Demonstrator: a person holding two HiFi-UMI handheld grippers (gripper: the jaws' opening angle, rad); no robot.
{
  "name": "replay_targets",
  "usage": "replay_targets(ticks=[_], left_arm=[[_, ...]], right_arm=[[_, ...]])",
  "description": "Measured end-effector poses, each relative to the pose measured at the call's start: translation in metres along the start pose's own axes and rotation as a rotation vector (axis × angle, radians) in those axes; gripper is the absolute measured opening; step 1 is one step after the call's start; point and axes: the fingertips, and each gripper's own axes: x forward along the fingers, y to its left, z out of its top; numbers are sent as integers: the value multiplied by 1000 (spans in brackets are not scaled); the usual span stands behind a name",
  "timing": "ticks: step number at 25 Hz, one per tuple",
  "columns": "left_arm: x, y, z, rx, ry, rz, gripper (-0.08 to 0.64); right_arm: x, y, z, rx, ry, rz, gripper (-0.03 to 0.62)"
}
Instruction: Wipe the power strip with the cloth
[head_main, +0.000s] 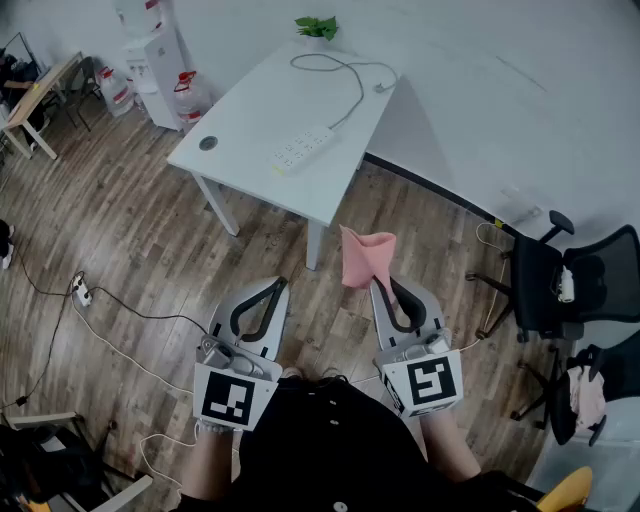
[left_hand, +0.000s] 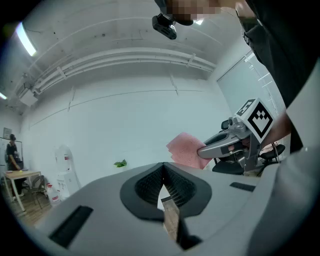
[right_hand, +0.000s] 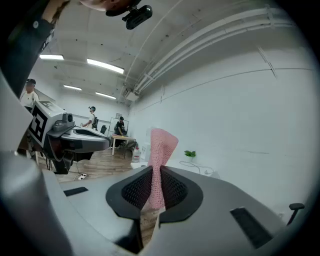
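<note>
A white power strip lies on the white table, its cable curling toward the far corner. A pink cloth sticks up from my right gripper, whose jaws are shut on it; the right gripper view shows the cloth pinched between the pads. My left gripper is held beside it with its jaws shut and nothing between them. Both grippers hang over the wooden floor, well short of the table. From the left gripper view the cloth and right gripper appear at the right.
A small green plant stands at the table's far corner. Water dispenser and bottles stand at the back left beside a wooden desk. A black office chair is at the right. Cables trail across the floor at left.
</note>
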Motion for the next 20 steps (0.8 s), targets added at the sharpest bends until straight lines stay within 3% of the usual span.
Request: replay_targets(ticks=[20], left_arm=[[-7,10,0,1,-22,-13,14]], right_arm=[[3,10,4,17,1,-17,61]])
